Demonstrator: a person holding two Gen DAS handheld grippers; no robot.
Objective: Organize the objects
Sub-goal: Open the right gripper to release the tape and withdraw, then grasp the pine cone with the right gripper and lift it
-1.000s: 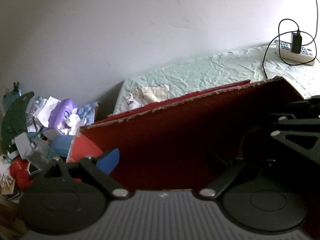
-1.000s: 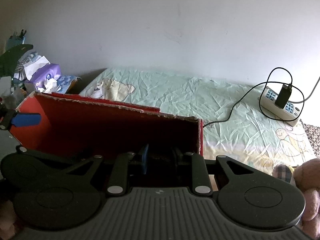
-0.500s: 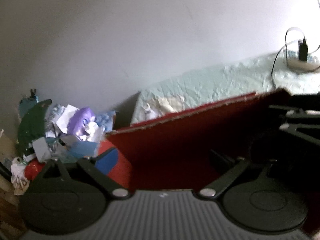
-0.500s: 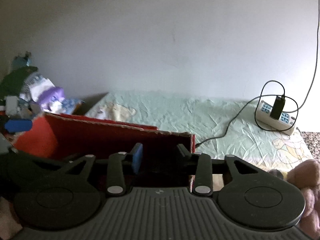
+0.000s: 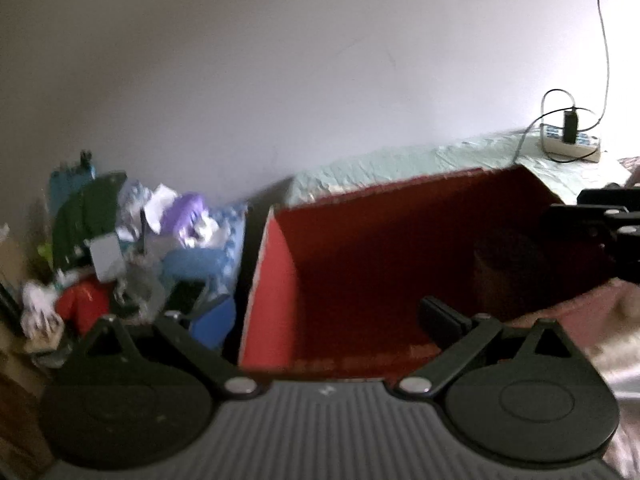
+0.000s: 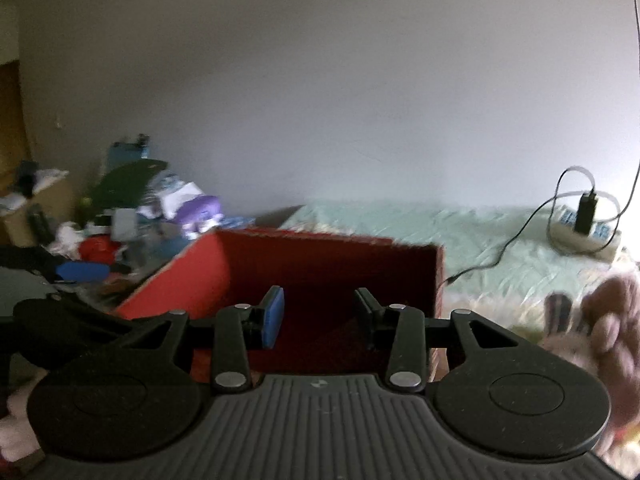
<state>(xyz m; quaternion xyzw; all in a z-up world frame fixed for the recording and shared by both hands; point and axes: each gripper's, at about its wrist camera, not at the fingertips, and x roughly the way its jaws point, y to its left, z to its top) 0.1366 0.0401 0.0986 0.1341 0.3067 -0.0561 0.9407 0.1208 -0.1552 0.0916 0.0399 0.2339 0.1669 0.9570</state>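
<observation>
- Red cardboard box [image 6: 332, 276] sits on the bed [image 6: 500, 240], near both our grippers; its open top faces us
- left gripper [image 5: 328, 320] spread wide across the box's left wall, grasping nothing
- right gripper [image 6: 318, 314] released over the box interior
- plush toy [image 6: 600, 320] lies right of the box
</observation>
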